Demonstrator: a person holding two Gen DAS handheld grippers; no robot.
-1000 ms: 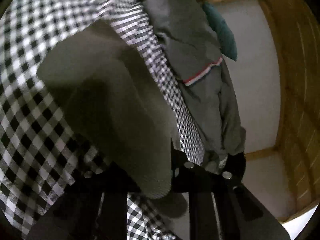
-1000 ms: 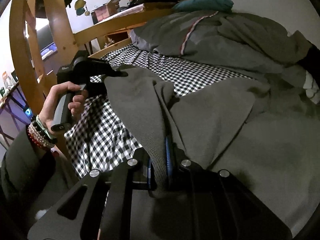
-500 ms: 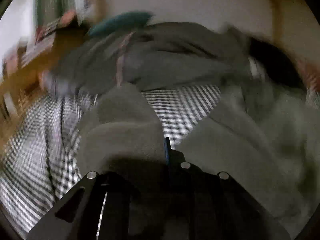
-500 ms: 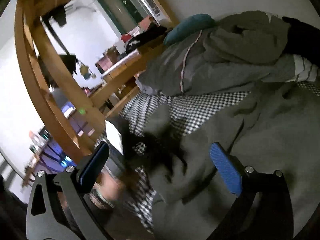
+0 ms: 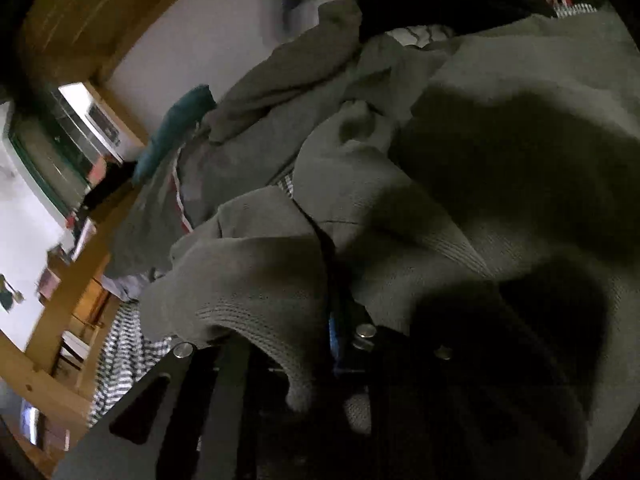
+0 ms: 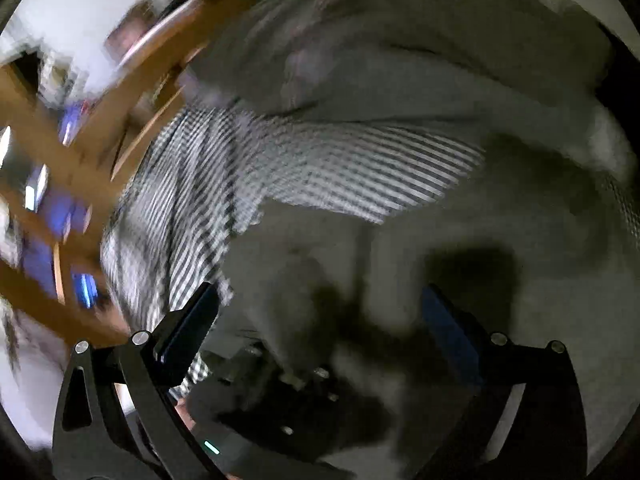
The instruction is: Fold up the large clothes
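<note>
**Sweater edge pinched on the left, right fingers spread above it**

Much is hard to read. The right wrist view is smeared by motion blur, so the bed frame (image 6: 132, 92) at 10 o'clock and the room behind it are only streaks. In the left wrist view, heavy shadow covers the lower right, from 3 to 6 o'clock, and the knit folds there merge into darkness.

The left gripper (image 5: 332, 320) is pressed together on a ribbed edge of the grey sweater (image 5: 500, 128); cloth spills over both fingers and hides most of them, with only a sliver of blue pad showing at the pinch. The right gripper (image 6: 316, 320) is spread wide and holds nothing. The sweater (image 6: 460, 220) lies below and between its fingers, whether touching cannot be told. A dark device with a small green light shows under it at 6 o'clock, partly hidden.

The sweater lies on the checked sheet (image 6: 320, 164), filling the centre and right of both views. Bare sheet shows from 9 to 12 o'clock in the right wrist view, running to the wooden frame.

Past the sweater, at 11 to 12 o'clock, lies a heap of grey clothing (image 5: 256, 148) with a red and white stripe, a teal pillow (image 5: 176, 128) beside the wall, and a black garment (image 5: 448, 0) at 1 o'clock.
</note>
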